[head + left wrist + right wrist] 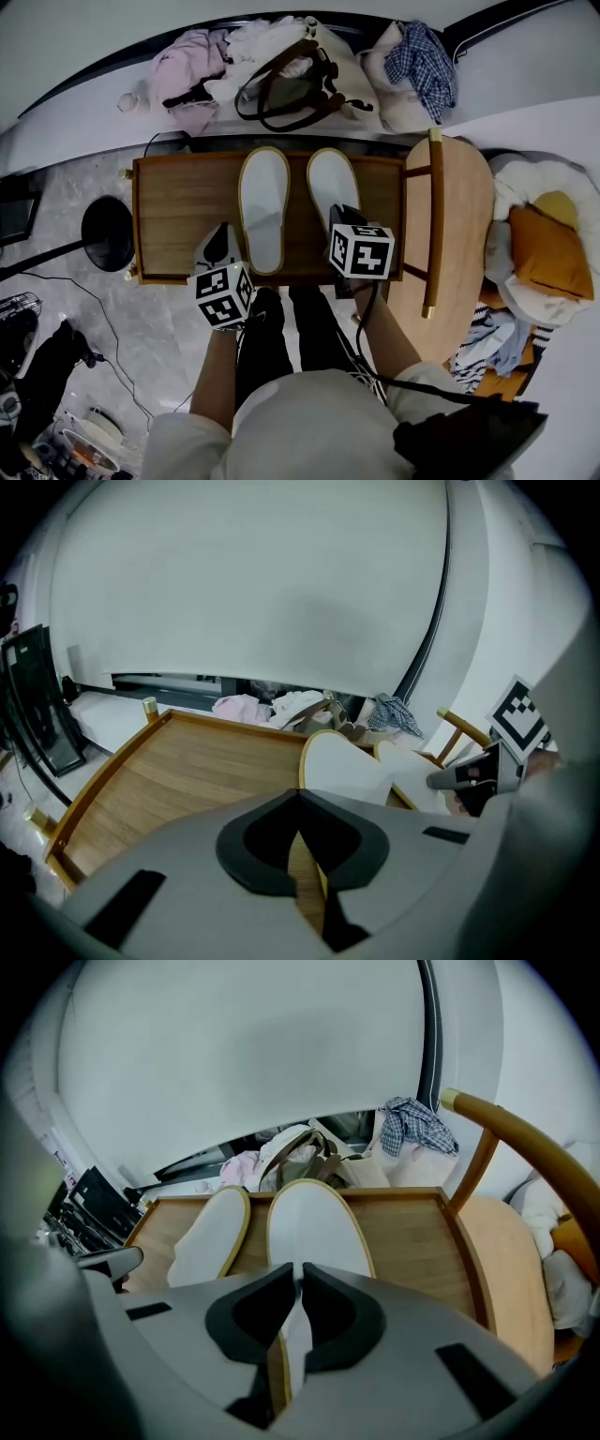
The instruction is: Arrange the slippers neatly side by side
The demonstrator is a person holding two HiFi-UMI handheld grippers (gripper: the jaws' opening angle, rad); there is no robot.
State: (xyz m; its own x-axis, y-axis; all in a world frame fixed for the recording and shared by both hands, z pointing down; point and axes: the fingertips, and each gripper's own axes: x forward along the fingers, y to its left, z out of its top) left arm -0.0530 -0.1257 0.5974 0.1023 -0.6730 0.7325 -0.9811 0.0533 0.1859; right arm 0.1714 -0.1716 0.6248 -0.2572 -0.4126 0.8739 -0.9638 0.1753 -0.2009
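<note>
Two white slippers with yellow rims lie side by side, toes away from me, on a wooden tray table [183,202]. My right gripper [345,217] sits at the heel of the right slipper [332,183]. In the right gripper view its jaws [300,1274] stand nearly together with that slipper's [309,1227] heel edge pinched between them. My left gripper [222,242] is just left of the left slipper's [263,202] heel. In the left gripper view its jaw tips [298,797] meet, and the slipper's [342,766] rim shows beneath them.
A wooden chair [455,216] stands against the tray's right side. Behind the tray lie a brown-handled bag [300,80] and heaps of clothes [187,75]. A black lamp base [108,232] is on the floor to the left, and an orange cushion [548,248] at far right.
</note>
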